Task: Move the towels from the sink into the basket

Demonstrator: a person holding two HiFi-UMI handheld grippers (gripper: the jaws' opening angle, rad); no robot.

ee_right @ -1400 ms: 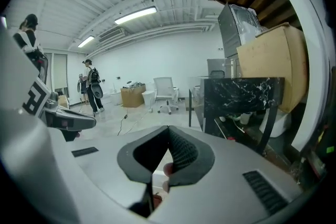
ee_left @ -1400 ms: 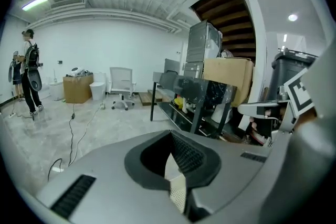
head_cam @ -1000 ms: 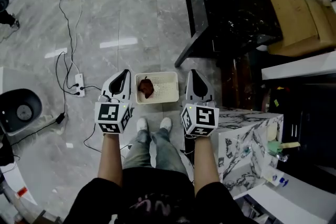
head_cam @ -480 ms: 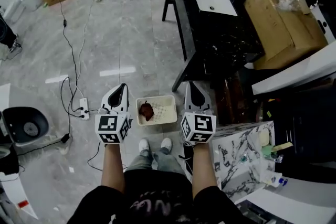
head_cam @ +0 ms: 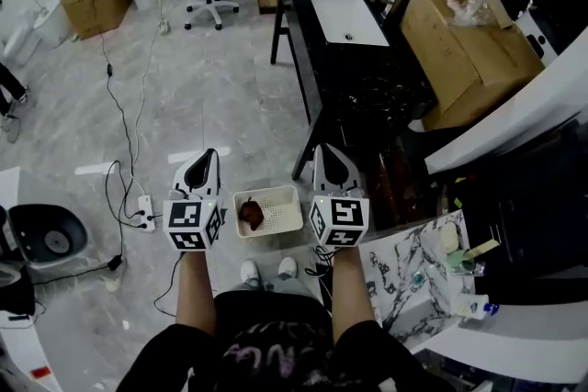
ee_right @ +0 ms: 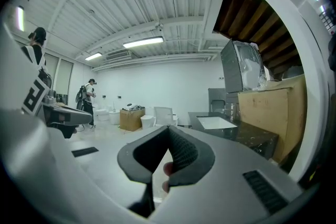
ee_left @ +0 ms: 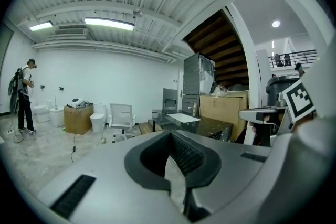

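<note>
Left hand-held gripper (head_cam: 204, 159) raised, basket (head_cam: 287, 196) below, towel (head_cam: 250, 213) inside

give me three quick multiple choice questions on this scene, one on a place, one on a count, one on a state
1. Where does the basket stand?
A on the floor
B on a shelf
C hanging from a hook

2. How many towels lie in the basket?
A none
B one
C three

3. The left hand-held gripper has its jaws:
A wide apart
B shut on a towel
C shut, with nothing held

Answers:
1 A: the head view shows it on the grey floor in front of the person's shoes.
2 B: a single dark red towel lies in it.
3 C: the left gripper view shows the pads together and nothing between them.
</note>
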